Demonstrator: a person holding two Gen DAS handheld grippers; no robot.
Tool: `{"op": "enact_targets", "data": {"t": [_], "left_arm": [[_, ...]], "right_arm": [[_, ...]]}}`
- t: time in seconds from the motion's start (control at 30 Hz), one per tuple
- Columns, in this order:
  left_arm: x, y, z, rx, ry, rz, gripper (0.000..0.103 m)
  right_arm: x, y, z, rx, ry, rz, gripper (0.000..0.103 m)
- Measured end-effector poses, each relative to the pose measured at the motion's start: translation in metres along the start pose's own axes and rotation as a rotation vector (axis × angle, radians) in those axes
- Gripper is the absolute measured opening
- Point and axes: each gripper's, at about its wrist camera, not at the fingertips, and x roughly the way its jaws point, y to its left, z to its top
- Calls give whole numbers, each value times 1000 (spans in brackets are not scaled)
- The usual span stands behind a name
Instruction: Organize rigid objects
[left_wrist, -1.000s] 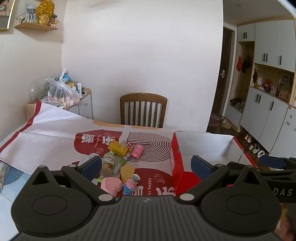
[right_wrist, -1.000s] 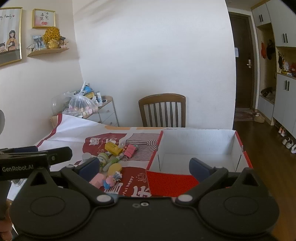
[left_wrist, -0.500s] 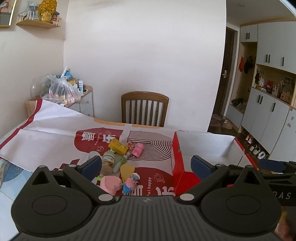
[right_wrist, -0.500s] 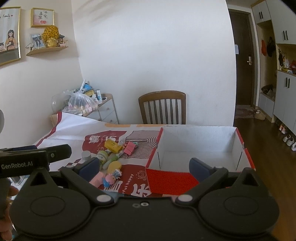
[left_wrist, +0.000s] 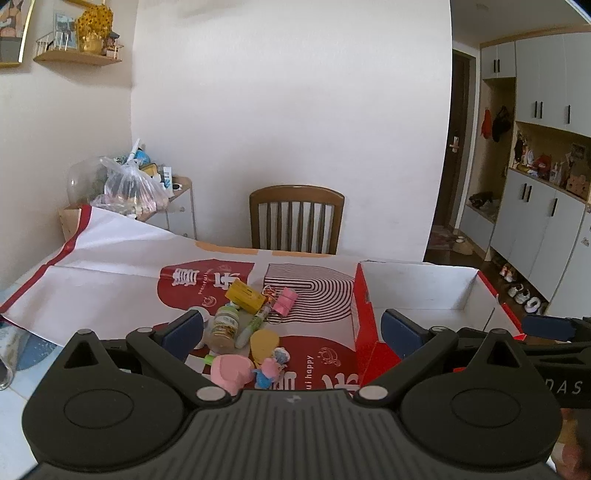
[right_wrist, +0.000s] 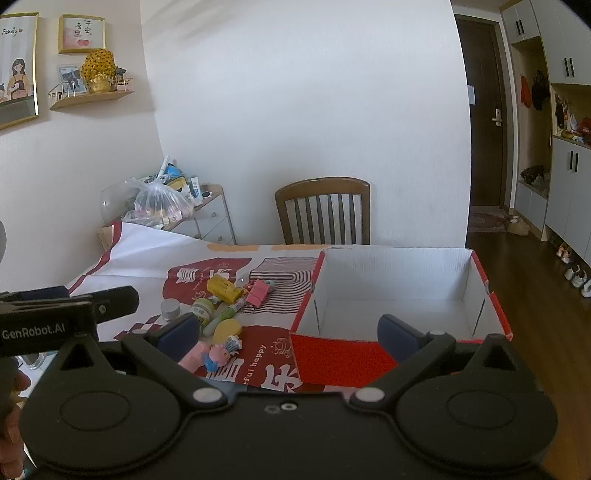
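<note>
You are easing both cameras lower toward the toy pile (left_wrist: 243, 332) left of the empty box (right_wrist: 399, 291), left gripper (left_wrist: 291, 328) and right gripper (right_wrist: 288, 332) both spread, holding nothing, sorting not yet begun.

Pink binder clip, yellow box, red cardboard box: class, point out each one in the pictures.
pink binder clip (right_wrist: 257, 291), right wrist view, on its pink body
yellow box (left_wrist: 245, 295), left wrist view, on its top face
red cardboard box (right_wrist: 341, 356), right wrist view, on its red front flap
</note>
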Motion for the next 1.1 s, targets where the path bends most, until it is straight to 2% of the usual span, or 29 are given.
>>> {"op": "enact_targets", "data": {"t": [0.23,0.43,0.6,0.73,1.1], "left_arm": [[10,14,1,-21,18,-16,103],[34,39,-1,-4,30,-26,103],[62,64,-10,39,19,-33,103],[90,83,-23,75,62,-30,103],[161,138,-27,51,113,-16,103]], "right_arm": [[9,11,0,-25,19,2,103],[31,22,1,-21,61,24,103],[57,34,1,-21,136,36,103],[81,48,0,-46,162,28,102],[141,84,-5,-99,225,-2,100]]}}
